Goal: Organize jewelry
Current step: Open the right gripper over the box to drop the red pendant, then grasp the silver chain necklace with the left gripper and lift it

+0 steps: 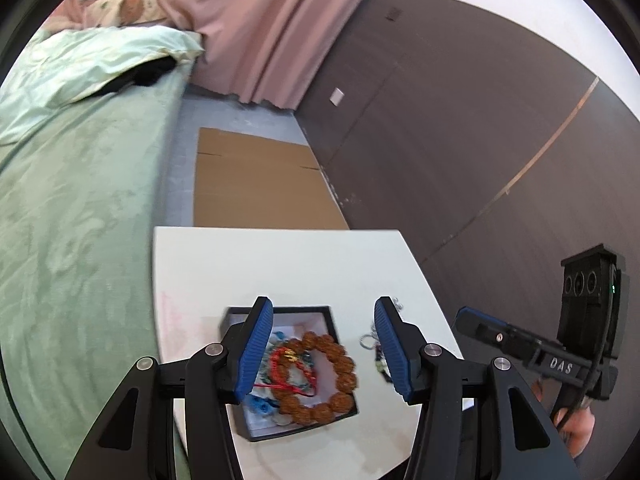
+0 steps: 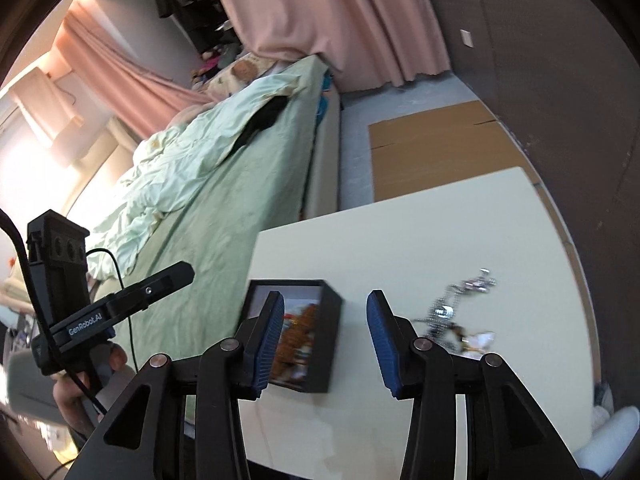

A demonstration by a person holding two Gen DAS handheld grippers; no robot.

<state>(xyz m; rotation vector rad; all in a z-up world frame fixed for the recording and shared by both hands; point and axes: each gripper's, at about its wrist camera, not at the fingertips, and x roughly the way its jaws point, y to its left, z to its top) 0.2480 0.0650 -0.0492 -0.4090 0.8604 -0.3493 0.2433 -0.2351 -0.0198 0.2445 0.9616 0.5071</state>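
A black jewelry box (image 1: 340, 324) sits on the white table (image 1: 280, 264). It holds a brown bead bracelet (image 1: 340, 372), a red cord bracelet (image 1: 284, 376) and blue-green pieces. My left gripper (image 1: 324, 350) is open and empty, above the box. Silver chains and small pieces (image 1: 370, 338) lie on the table right of the box. In the right wrist view the box (image 2: 332, 328) is just left of centre and the silver jewelry pile (image 2: 456, 312) is to the right. My right gripper (image 2: 324, 344) is open and empty, above the table between them.
A bed with a green cover (image 1: 72, 208) runs along the table's left edge. Flat cardboard (image 1: 256, 184) lies on the floor beyond the table. A dark wall (image 1: 460, 140) is to the right. Pink curtains (image 2: 344, 20) hang at the back.
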